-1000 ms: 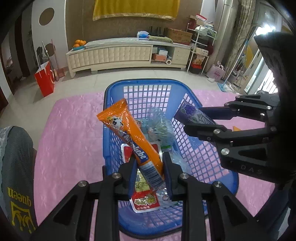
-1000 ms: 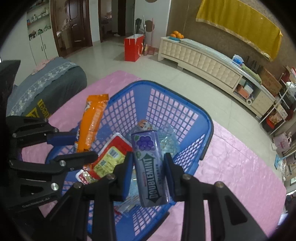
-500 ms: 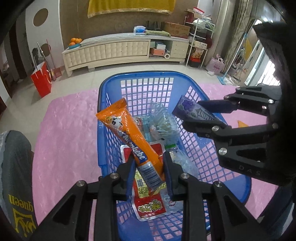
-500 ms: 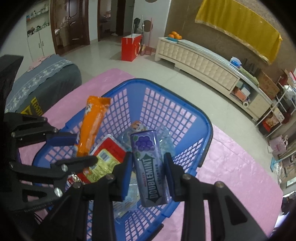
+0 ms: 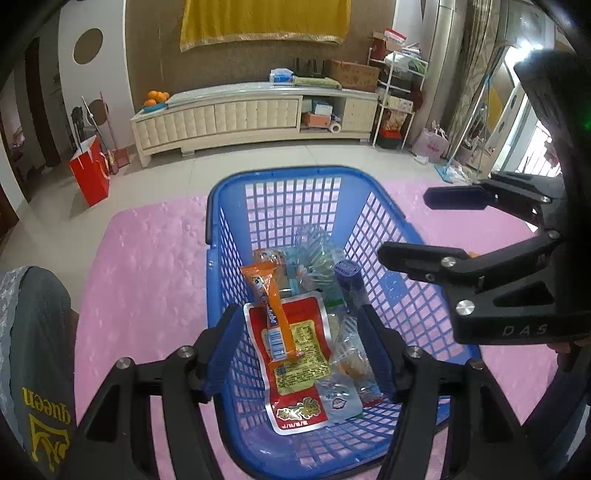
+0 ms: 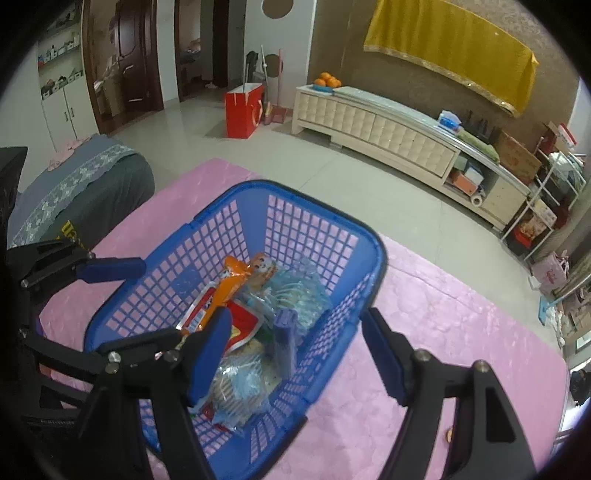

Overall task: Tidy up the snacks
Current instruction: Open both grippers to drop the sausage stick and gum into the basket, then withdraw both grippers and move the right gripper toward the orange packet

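Two wrist views over a blue plastic lattice basket (image 5: 280, 184) sitting on a pink quilted mat (image 5: 147, 258), w/ a tiled living-room floor beyond.

Left gripper (image 5: 301, 350), black w/ blue pads, hovers above the basket's near end. Its jaws have just been opening and now stand wide apart, gripping nothing; snacks lie below the gap, not touched by the pads. Right gripper (image 6: 293, 354), same build, is also spread wide w/ jaws just opened, empty; its left pad hangs over the basket interior, its right pad outside the basket's right wall.

All snacks seen are inside the basket. A long orange foil snack stick (image 5: 273, 314) lies loose, diagonally on top of a flat red-and-yellow foil packet (image 5: 295, 369). A dark purple gum pack (image 5: 351, 284) stands on edge, leaning toward the basket's right wall; in the right wrist view it sits just beside crinkly clear plastic wrappers (image 6: 299, 291). A small clear pouch w/ pale contents (image 5: 351, 369) rests right of the red packet. A small wrapper w/ a cartoon face (image 5: 267, 256) sits nearer the far wall.

Bkgd: a long cream cabinet (image 5: 251, 114) w/ oranges (image 5: 155, 96) on it, a red paper bag (image 5: 90, 170) on the floor, a yellow cloth (image 5: 264, 18) on the wall. Grey fabric w/ yellow lettering (image 5: 37, 369) at far left.
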Action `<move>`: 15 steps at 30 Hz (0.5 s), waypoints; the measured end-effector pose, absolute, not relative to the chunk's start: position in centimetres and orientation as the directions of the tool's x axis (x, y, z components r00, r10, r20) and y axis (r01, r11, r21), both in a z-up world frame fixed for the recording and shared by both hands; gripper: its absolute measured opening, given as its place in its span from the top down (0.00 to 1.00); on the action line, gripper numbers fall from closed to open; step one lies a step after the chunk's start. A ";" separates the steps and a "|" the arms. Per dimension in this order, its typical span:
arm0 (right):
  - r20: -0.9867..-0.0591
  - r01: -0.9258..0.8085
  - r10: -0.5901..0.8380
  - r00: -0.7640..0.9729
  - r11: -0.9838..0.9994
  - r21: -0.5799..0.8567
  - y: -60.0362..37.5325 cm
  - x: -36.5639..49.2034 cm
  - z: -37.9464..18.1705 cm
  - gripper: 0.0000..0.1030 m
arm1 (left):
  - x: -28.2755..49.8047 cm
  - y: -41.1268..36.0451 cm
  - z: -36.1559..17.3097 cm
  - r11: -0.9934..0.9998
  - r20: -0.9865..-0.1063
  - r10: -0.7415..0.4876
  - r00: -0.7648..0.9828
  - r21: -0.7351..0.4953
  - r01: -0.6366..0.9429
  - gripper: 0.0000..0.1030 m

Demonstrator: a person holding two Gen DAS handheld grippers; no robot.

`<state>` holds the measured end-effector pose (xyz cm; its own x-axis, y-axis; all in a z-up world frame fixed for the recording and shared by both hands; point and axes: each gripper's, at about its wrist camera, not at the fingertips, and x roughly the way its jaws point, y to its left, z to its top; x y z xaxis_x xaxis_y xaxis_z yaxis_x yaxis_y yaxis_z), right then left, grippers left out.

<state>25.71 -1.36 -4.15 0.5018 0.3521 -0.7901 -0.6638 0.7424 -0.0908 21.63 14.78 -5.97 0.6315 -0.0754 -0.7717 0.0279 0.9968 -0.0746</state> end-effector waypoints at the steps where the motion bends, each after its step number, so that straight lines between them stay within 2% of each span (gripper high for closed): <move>1: -0.786 -0.661 0.356 0.505 0.745 -0.088 -1.7 25.4 -3.8 0.25 | 21.4 14.7 -5.7 0.997 -0.769 -0.073 0.635 -0.073 0.027 0.40; 5: -0.778 -0.636 0.352 0.520 0.768 -0.077 -3.5 24.3 -2.6 0.25 | 20.2 13.5 -4.2 0.999 -0.750 -0.036 0.660 -0.029 0.021 0.40; 10: -0.768 -0.615 0.363 0.528 0.787 -0.050 -6.2 23.2 -1.4 0.25 | 19.0 11.7 -2.1 0.999 -0.727 -0.038 0.686 -0.024 0.030 0.34; 15: -0.754 -0.594 0.371 0.542 0.804 -0.030 -9.3 21.8 -0.4 0.25 | 18.3 9.4 -0.3 0.999 -0.708 -0.043 0.705 -0.015 0.046 0.34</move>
<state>21.79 -9.26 -0.37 0.5417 0.3714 -0.7541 -0.5937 0.8041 -0.0305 18.34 9.39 -0.35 0.7048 -0.0427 -0.7081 0.0455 0.9989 -0.0150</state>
